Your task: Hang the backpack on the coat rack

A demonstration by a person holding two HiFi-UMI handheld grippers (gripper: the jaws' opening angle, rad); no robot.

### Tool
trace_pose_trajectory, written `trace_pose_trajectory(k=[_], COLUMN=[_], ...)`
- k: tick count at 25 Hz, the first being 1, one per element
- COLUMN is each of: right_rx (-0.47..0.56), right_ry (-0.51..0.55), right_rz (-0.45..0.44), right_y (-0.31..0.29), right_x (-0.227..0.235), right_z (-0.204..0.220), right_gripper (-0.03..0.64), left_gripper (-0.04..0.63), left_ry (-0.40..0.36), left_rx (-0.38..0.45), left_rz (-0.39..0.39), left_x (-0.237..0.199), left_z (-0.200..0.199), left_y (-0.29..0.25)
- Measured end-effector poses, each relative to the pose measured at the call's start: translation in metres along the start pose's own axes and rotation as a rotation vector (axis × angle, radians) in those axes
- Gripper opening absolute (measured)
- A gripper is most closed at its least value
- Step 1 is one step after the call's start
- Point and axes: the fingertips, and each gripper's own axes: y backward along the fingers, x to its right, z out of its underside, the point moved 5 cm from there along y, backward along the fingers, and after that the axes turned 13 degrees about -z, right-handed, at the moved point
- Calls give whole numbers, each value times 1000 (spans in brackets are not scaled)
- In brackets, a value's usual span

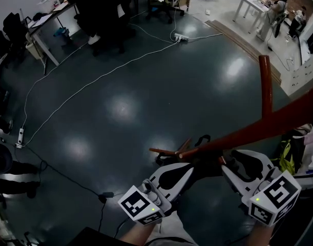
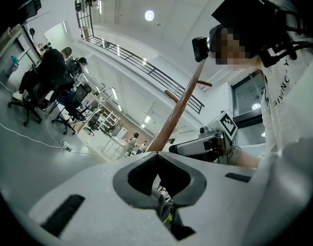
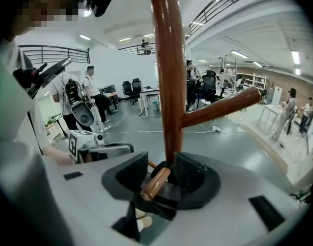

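The brown wooden coat rack [image 1: 279,122] slants in from the right in the head view, its pole [image 3: 169,76] rising just beyond my right gripper. A short peg [image 3: 156,182] pokes between the right gripper's [image 3: 161,176] open jaws, and a black backpack handle [image 3: 169,199] lies under the peg, clear of both pads. The dark backpack [image 1: 202,168] hangs below the pegs between the two grippers. My left gripper [image 2: 161,204] is shut, and a black piece of the backpack seems pinched at its tips. The right gripper [image 1: 232,158] sits to the right of the left gripper [image 1: 189,169].
White cables [image 1: 95,81] and a power strip [image 1: 179,37] cross the dark glossy floor. Desks and office chairs line the far side. Wooden boards [image 1: 238,37] lie at the upper right near seated people [image 1: 276,6]. A yellow-green item [image 1: 285,158] sits by the rack's right.
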Motion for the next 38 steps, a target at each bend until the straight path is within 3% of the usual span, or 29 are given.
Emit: trace_pose_trajectory(k=[4,8,10,11,14,21,27,38], right_rx=[114,366,498,553,644,475,466,456], right_ry=[12,-33,-56,-75,-141,-3,27,40], right_rz=[43,60,48,34,19,145,200,215], right_y=[11,31,42,47,57,51,61,61], right_x=[-5,-9,-13,-15,-24,-69,-87,-95], right_z=[-2,-7,-8,-8,-3,30,37,42], right_gripper=[135,126,40,40,41,21,17,17], left_gripper=[9,9,9,11,11,9,9,11], left_ry=[-7,-16,-22,-26,-45,-114,-142,-166], left_rx=[7,12,12,12,15,18,-1,-16], left_rz=[-3,-9,-7,-5,6,46,54,62], left_x=[4,8,12,15,24,51,64,72], left_z=[-4,-5,-6,-8,-16,-31,-33,-34], left_y=[2,3,3,3,5,18,31,31])
